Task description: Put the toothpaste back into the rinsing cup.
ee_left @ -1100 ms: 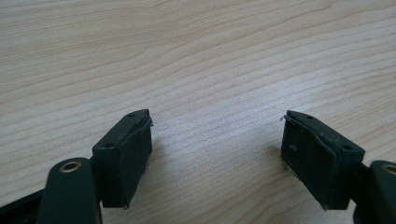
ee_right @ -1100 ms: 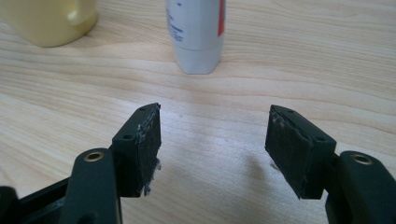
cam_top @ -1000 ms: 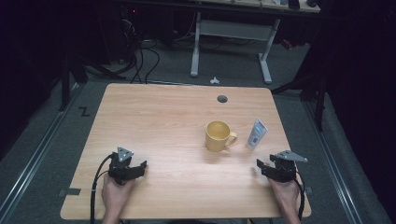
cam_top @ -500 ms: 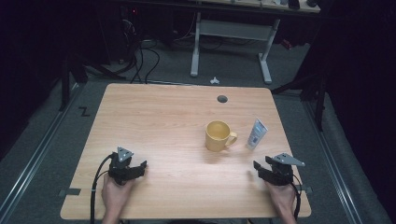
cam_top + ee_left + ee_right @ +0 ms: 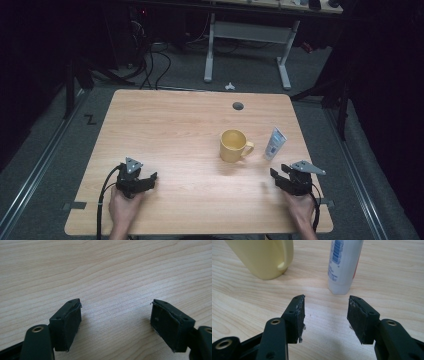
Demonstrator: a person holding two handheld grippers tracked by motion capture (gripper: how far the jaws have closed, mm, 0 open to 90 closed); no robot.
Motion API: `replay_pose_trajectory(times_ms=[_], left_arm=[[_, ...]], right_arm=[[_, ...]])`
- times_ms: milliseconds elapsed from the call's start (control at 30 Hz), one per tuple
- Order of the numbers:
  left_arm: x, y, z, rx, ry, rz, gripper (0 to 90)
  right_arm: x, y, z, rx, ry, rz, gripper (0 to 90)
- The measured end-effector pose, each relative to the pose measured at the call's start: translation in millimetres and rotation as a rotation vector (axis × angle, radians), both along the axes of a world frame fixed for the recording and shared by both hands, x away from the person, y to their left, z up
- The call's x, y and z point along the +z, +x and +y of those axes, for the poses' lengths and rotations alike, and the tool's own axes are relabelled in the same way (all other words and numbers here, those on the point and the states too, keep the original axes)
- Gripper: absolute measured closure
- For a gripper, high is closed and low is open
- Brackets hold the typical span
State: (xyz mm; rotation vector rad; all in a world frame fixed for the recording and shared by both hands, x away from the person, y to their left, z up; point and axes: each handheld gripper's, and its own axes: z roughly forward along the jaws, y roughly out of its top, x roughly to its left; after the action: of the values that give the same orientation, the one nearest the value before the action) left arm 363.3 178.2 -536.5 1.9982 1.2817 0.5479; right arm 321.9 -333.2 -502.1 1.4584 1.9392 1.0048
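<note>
While both hands rest at the near edge of the wooden table, the right gripper points at a white squeeze tube standing cap-down just ahead of it, a yellow mug close beside the tube with its handle turned toward it. Its jaws, which have just been closing, stand partly apart with only bare tabletop between them, short of the tube. Well apart at the table's other side, the left gripper sits with jaws spread wide, holding nothing.
</note>
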Motion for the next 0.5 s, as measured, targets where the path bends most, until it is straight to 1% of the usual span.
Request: replay_pose_trajectory(times_ms=[100, 167, 200, 500], left_arm=[[0.0, 0.0, 0.0, 0.0, 0.0, 0.0, 24.8], [0.0, 0.0, 0.0, 0.0, 0.0, 0.0, 24.8], [0.0, 0.0, 0.0, 0.0, 0.0, 0.0, 24.8], [0.0, 0.0, 0.0, 0.0, 0.0, 0.0, 24.7]], right_arm=[[5.2, 0.5, -0.7, -0.007, 0.012, -0.03, 49.1], [6.5, 0.8, -1.0, -0.009, 0.013, -0.034, 49.2], [9.6, 2.3, -1.6, -0.007, 0.012, -0.047, 49.1], [21.0, 11.3, -3.8, -0.005, 0.016, -0.064, 49.2]])
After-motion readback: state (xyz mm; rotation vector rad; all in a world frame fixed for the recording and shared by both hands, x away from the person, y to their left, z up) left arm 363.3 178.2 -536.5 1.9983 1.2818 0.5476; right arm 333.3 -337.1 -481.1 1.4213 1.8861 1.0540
